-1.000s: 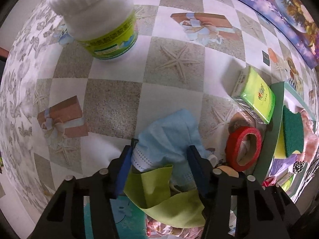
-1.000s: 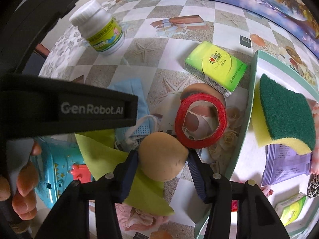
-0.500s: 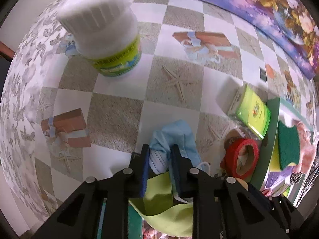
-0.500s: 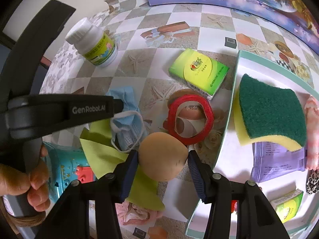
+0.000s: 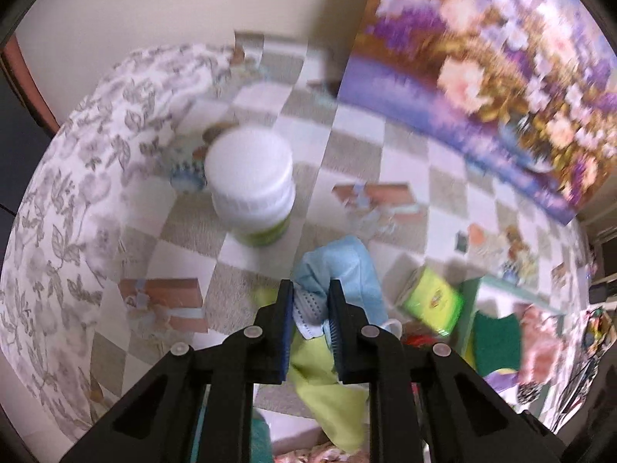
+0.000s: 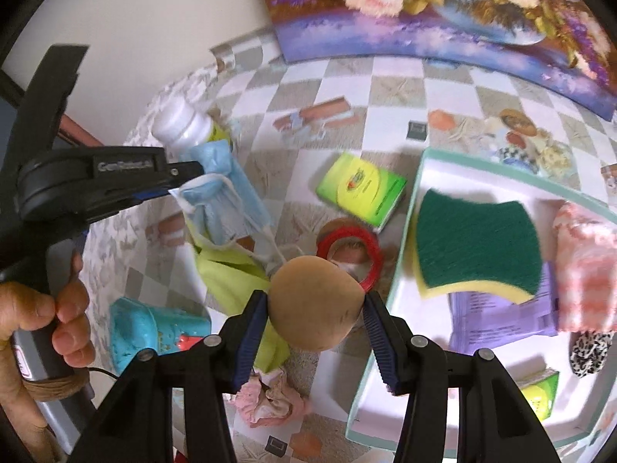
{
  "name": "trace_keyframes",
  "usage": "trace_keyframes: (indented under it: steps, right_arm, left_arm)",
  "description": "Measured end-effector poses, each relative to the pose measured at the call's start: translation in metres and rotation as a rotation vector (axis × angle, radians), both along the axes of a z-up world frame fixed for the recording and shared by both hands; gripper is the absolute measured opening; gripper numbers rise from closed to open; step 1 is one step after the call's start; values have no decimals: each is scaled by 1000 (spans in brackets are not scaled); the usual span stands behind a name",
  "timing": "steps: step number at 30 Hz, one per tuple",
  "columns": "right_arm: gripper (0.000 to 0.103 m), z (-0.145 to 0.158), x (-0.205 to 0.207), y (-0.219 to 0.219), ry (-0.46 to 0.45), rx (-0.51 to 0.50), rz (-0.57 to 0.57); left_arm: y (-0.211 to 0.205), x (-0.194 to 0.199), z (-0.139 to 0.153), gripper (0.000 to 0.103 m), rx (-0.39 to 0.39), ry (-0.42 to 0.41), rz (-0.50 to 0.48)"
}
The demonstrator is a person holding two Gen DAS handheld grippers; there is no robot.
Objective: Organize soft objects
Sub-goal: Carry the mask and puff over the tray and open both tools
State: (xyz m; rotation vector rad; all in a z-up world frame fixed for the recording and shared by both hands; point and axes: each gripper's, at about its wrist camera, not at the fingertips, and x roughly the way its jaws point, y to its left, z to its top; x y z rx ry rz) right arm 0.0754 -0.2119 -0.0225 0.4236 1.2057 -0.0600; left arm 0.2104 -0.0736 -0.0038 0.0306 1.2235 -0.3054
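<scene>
My left gripper (image 5: pixel 311 289) is shut on a light blue face mask (image 5: pixel 343 270) and holds it off the table; in the right wrist view the mask (image 6: pixel 223 196) hangs from that gripper (image 6: pixel 181 177) with its ear loops dangling. My right gripper (image 6: pixel 314 301) is shut on a tan round soft ball (image 6: pixel 314 303), held above the table left of the teal-rimmed tray (image 6: pixel 408 227). The tray holds a green-and-yellow sponge (image 6: pixel 478 239), a purple packet (image 6: pixel 501 316) and a pink knitted cloth (image 6: pixel 586 266). A lime-green cloth (image 6: pixel 227 274) lies under the mask.
A white bottle (image 5: pixel 250 189) stands behind the mask. A green tissue pack (image 6: pixel 360 189) and a red tape roll (image 6: pixel 349 247) lie left of the tray. A turquoise toy (image 6: pixel 154 328) and a pink crumpled cloth (image 6: pixel 270 397) lie near the front. A flower painting (image 6: pixel 443 7) leans at the back.
My left gripper closed on the blue mask and lifted it off the table. My right gripper rose with the tan ball still held.
</scene>
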Motion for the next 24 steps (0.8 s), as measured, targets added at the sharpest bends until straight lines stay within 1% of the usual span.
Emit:
trace_keyframes:
  steps: [5, 6, 10, 12, 15, 19, 21, 24]
  right_arm:
    - [54, 21, -9, -9, -56, 0, -45]
    - [54, 25, -11, -11, -65, -3, -53]
    - [54, 39, -16, -17, -105, -14, -68]
    - [54, 44, -19, -21, -118, -17, -76]
    - [54, 49, -25, -30, -130, -23, -100]
    - [54, 52, -39, -51, -125, -54, -159]
    - [54, 52, -48, -64, -109, -89, -190]
    - [54, 48, -65, -86, -75, -116, -245]
  left_arm:
    - [2, -5, 33, 18, -50, -78, 15]
    - [4, -8, 45, 18, -72, -93, 21]
    - [8, -24, 73, 18, -147, -125, 16]
    - [5, -33, 84, 18, -155, -140, 3]
    - [2, -49, 96, 18, -178, -137, 1]
    - [-6, -71, 97, 18, -222, -120, 2]
    - [-14, -84, 91, 18, -249, -98, 7]
    - [-30, -103, 74, 18, -258, -68, 9]
